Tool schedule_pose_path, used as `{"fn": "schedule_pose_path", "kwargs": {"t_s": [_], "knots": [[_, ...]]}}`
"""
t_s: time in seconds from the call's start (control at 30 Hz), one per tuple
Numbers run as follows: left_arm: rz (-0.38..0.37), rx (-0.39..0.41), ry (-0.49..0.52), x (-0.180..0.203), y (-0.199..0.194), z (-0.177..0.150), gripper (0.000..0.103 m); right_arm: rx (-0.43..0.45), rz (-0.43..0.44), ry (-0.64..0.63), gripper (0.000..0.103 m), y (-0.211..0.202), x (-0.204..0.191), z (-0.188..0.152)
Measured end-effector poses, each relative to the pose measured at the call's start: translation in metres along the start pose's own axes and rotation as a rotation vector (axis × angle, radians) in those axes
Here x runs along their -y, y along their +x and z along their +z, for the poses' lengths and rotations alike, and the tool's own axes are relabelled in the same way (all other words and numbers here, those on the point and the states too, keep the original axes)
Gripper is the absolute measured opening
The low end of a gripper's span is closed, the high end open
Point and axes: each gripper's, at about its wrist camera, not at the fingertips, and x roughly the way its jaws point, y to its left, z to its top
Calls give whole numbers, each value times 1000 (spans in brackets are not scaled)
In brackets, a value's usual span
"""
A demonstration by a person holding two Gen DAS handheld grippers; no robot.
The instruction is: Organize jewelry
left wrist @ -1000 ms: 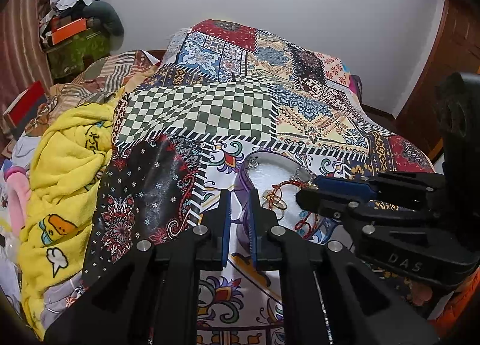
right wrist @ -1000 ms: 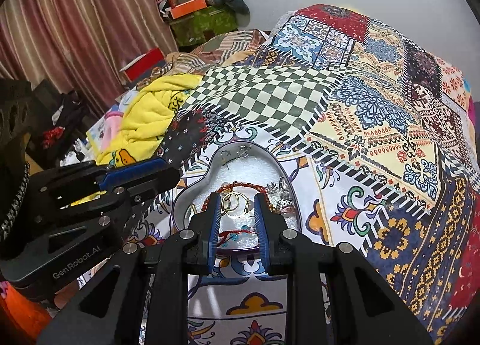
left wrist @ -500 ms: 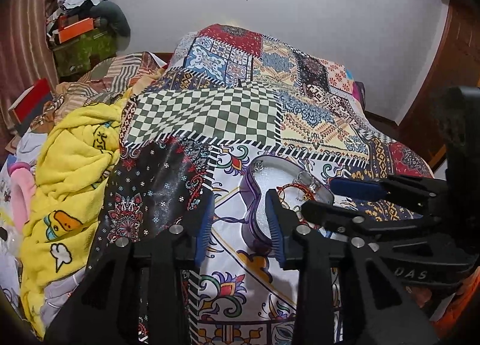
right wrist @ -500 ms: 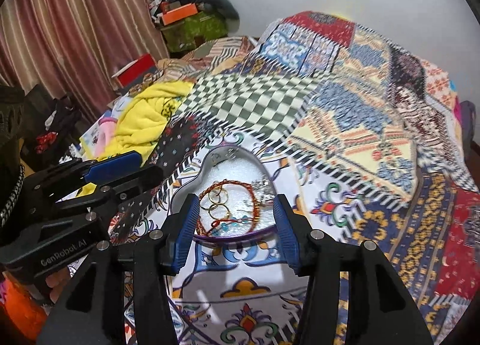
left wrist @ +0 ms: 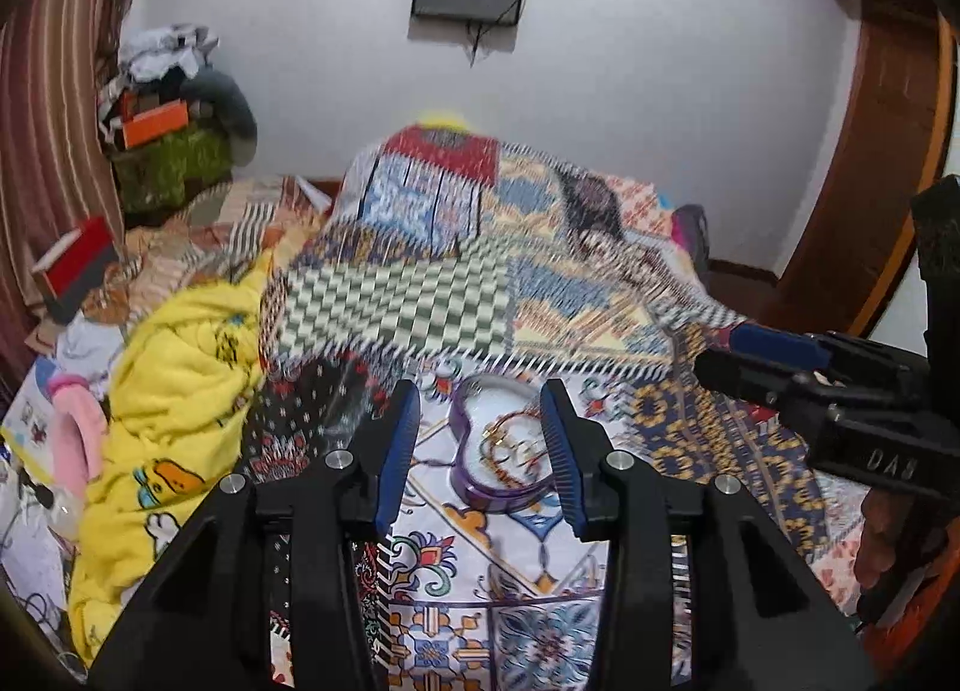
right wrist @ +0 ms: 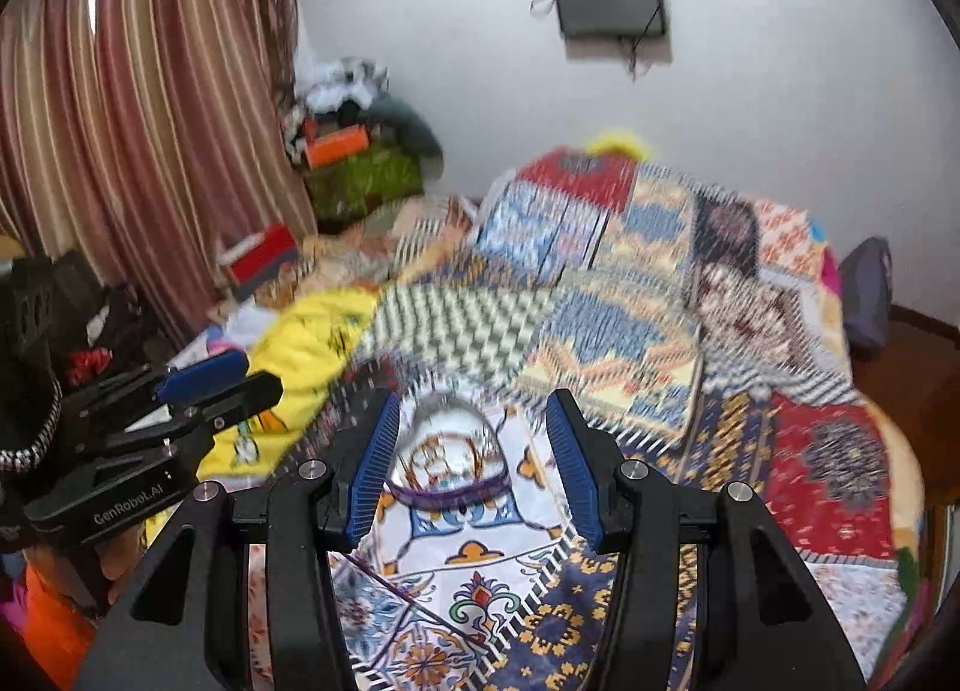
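Both grippers are held above a bed, pointing forward and downward. The left gripper [left wrist: 480, 451] has its jaws parted and opening, with nothing pressed between the blue pads [left wrist: 396, 451]; the heart-shaped jewelry tray [left wrist: 465, 463] is seen through the gap, lying apart from them on the patchwork bedspread [left wrist: 540, 583]. The right gripper [right wrist: 471, 463] likewise stands open and empty, the same tray [right wrist: 447, 490] visible beyond its fingers. The tray, purple-rimmed with a white lining, holds a red beaded bracelet [left wrist: 510, 451] and small rings, blurred by motion. In the left wrist view, the right gripper enters from the right edge, its body lettered "DAS" upside down. In the right wrist view, the left gripper [right wrist: 240, 379] enters from the left, marked "GenRobot.AI". A yellow blanket [left wrist: 174, 391] lies left of the bedspread.
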Motion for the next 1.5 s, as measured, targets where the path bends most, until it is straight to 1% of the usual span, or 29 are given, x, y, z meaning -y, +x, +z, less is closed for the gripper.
{"fn": "schedule_pose_path", "kwargs": {"t_s": [0.13,0.23,0.33,0.4,0.43,0.47,0.5,0.53,0.57,0.67,0.73,0.8,0.93,1.1,1.5], "knots": [[-11,84,29,14,-40,10,41,123,-21,-16,47,-49,-15,8],[-25,169,48,26,-76,16,44,215,-42,-36,48,-84,-29,10],[-48,257,70,37,-112,19,44,293,-68,-45,53,-109,-39,9],[-48,317,87,44,-134,18,49,358,-100,-50,54,-125,-45,7],[-41,343,94,48,-143,18,58,381,-113,-51,55,-130,-48,7],[-23,384,100,52,-155,16,68,402,-124,-49,59,-135,-50,6],[-7,412,99,55,-162,15,72,416,-129,-47,66,-138,-50,5],[9,438,99,57,-169,15,78,437,-134,-44,70,-143,-52,4],[19,460,97,58,-176,14,85,455,-141,-43,76,-147,-54,3],[27,509,75,57,-192,12,93,476,-170,-58,87,-149,-58,2],[33,524,66,57,-198,10,97,473,-190,-71,93,-146,-61,1],[40,530,60,55,-201,9,98,466,-201,-70,103,-143,-62,1],[54,522,61,56,-202,4,102,437,-200,-51,103,-141,-59,-3],[72,513,78,60,-202,-2,102,414,-195,-44,103,-142,-55,-10],[72,505,91,67,-199,-6,102,391,-175,-30,103,-145,-52,-17]]}}
